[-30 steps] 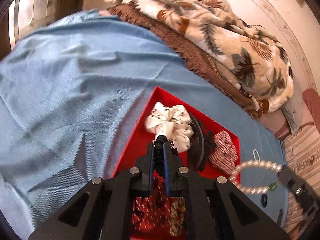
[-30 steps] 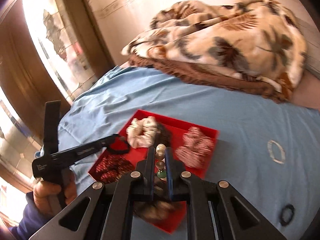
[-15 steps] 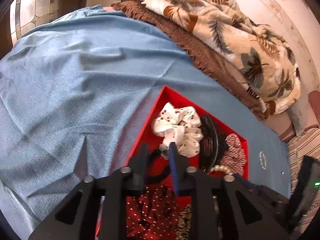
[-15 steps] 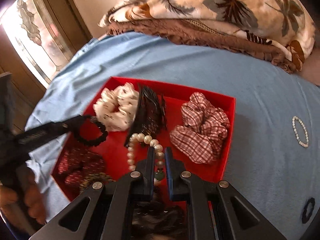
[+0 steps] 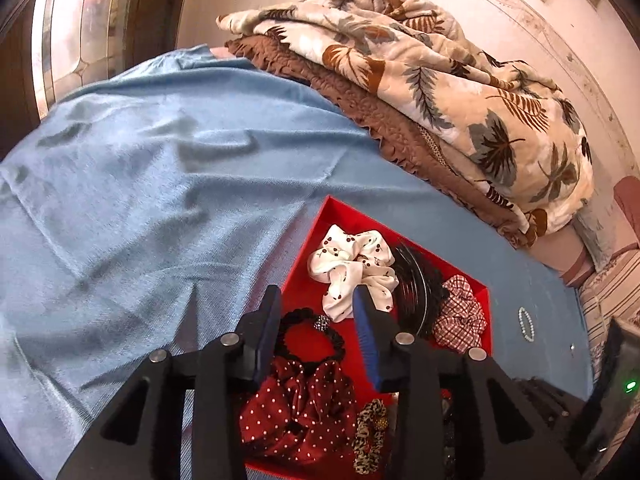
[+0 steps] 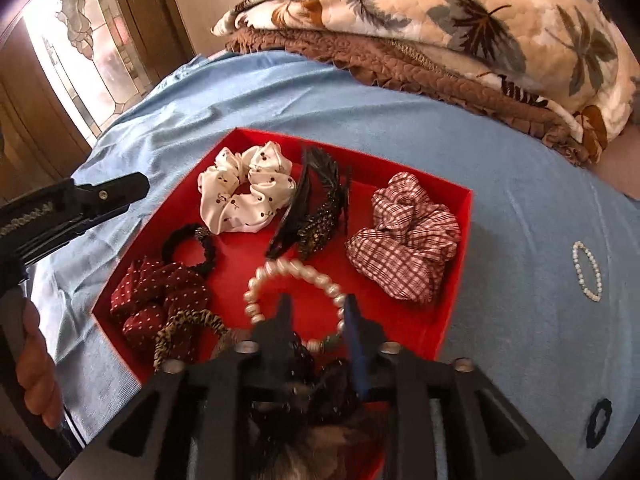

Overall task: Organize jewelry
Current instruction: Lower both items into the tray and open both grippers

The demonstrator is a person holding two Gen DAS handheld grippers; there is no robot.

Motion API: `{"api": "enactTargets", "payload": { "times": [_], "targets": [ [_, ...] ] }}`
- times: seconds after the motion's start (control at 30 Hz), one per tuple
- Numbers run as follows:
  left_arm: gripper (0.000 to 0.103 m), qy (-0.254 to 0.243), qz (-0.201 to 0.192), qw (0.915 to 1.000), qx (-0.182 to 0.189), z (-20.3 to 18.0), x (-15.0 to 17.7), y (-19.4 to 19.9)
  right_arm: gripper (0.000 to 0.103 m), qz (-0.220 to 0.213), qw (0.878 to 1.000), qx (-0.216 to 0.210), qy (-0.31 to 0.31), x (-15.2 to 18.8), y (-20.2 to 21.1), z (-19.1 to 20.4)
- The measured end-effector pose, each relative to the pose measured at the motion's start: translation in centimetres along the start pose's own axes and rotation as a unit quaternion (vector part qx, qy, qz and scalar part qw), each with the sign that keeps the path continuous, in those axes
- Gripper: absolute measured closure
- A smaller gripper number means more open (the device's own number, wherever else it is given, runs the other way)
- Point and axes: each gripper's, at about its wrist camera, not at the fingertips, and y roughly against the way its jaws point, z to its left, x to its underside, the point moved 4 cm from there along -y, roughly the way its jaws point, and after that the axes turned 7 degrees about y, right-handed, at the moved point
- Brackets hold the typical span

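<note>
A red tray [image 6: 466, 216] [image 5: 304, 240] lies on the blue bedsheet. It holds a white scrunchie [image 6: 244, 192] [image 5: 348, 264], a black hair tie [image 6: 192, 248] [image 5: 312, 332], a dark red dotted scrunchie [image 6: 160, 292] [image 5: 300, 408], black clips [image 6: 316, 208], a checked scrunchie [image 6: 404, 236] and a large pearl bracelet [image 6: 296, 280]. My right gripper [image 6: 318, 308] is open just above the pearl bracelet, which lies loose in the tray. My left gripper [image 5: 316, 316] is open above the black hair tie, which lies in the tray.
A small pearl bracelet [image 6: 586, 270] [image 5: 526, 324] and a small black hair tie [image 6: 598, 428] lie on the sheet right of the tray. A folded leaf-print blanket [image 6: 460, 20] fills the back. A leopard scrunchie [image 6: 188, 332] sits at the tray's near edge.
The left gripper opened and let the black hair tie down into the tray. The right gripper carried the large pearl bracelet over the tray, then opened and released it there.
</note>
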Motion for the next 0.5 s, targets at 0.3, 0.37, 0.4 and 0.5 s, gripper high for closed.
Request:
{"api": "enactTargets", "payload": {
  "times": [0.3,0.37,0.4,0.5],
  "targets": [
    [0.061,-0.056,-0.01,0.9983,-0.008,-2.0,2.2,1.2,0.053,-0.033,0.998,0.032,-0.051,3.2,6.9,-5.7],
    [0.061,-0.065,-0.012,0.9978,-0.004,-2.6,2.8,1.4,0.053,-0.034,0.996,0.047,-0.068,4.9,8.5,-7.7],
    [0.061,-0.07,-0.014,0.9975,-0.002,-2.9,3.1,1.5,0.051,-0.033,0.995,0.057,-0.078,6.0,9.3,-8.9],
    [0.061,-0.083,-0.023,0.9962,0.008,-4.0,4.1,2.2,0.046,-0.026,0.99,0.087,-0.11,9.4,11.5,-12.5]
  ]
}}
